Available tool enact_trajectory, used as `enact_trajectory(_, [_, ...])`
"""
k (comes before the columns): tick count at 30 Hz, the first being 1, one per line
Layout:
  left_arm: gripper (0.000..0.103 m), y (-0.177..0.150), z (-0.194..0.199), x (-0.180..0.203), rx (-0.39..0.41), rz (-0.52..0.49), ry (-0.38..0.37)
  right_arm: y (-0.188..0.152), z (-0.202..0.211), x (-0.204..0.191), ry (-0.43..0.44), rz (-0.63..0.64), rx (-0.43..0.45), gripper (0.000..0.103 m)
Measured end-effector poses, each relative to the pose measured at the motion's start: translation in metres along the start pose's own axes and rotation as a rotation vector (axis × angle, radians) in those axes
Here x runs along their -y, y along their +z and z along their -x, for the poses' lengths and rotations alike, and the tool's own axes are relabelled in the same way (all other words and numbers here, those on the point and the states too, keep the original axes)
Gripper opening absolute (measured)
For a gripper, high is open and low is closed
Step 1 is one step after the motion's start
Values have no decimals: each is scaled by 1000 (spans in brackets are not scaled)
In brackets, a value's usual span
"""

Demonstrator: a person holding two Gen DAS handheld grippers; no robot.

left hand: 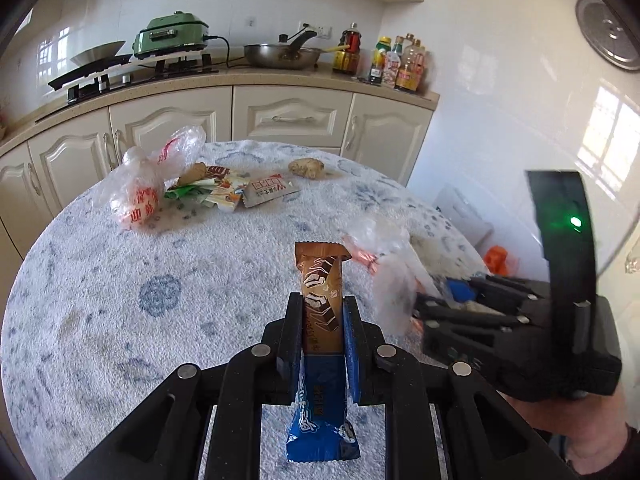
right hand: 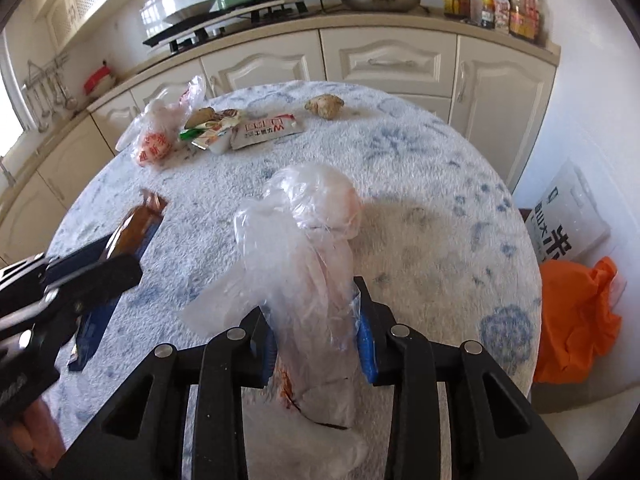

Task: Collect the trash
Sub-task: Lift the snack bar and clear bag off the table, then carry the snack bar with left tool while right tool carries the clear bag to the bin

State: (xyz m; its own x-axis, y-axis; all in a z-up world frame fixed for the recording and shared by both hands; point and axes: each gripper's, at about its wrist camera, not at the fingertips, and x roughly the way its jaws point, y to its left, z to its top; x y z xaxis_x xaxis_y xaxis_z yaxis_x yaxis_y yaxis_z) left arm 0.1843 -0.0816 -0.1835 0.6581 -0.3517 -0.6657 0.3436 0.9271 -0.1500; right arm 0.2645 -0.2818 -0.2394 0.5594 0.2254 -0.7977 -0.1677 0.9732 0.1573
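My left gripper (left hand: 322,306) is shut on a brown and blue snack wrapper (left hand: 322,280), held above the round table (left hand: 120,300). It also shows in the right wrist view (right hand: 132,228), at the left. My right gripper (right hand: 316,292) is shut on a clear crumpled plastic bag (right hand: 308,216), also held over the table. That bag shows in the left wrist view (left hand: 384,256), to the right of the wrapper. At the table's far side lie a clear bag with red print (right hand: 154,140), several flat wrappers (right hand: 248,130) and a brown lump (right hand: 325,106).
Cream kitchen cabinets (left hand: 292,116) with a stove (left hand: 132,68), a pan (left hand: 280,56) and bottles (left hand: 396,64) stand behind the table. An orange bag (right hand: 572,316) and a white printed sack (right hand: 568,216) lie on the floor to the right.
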Motion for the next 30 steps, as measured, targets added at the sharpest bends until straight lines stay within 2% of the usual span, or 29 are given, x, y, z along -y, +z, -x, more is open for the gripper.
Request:
enact_trajectory(3, [14,1,8,1,11,5,0,3,-3,0,-1,13,-1,27])
enact_trajectory(5, [14,2,12,2,21,7,5,2,1,7,61,-24,3,26])
enact_trajectory(9, [14,6,19,4,41,13,3,-5,25,16,96,-69,53,26])
enact_trajectory(22, [14,30,49,55,146,-32,-68,-2,117,41,101,-102,240,26])
enact_trajectory(30, [14,53,59,107,197,-88,-165,-3,167,74,36,-134,342,26])
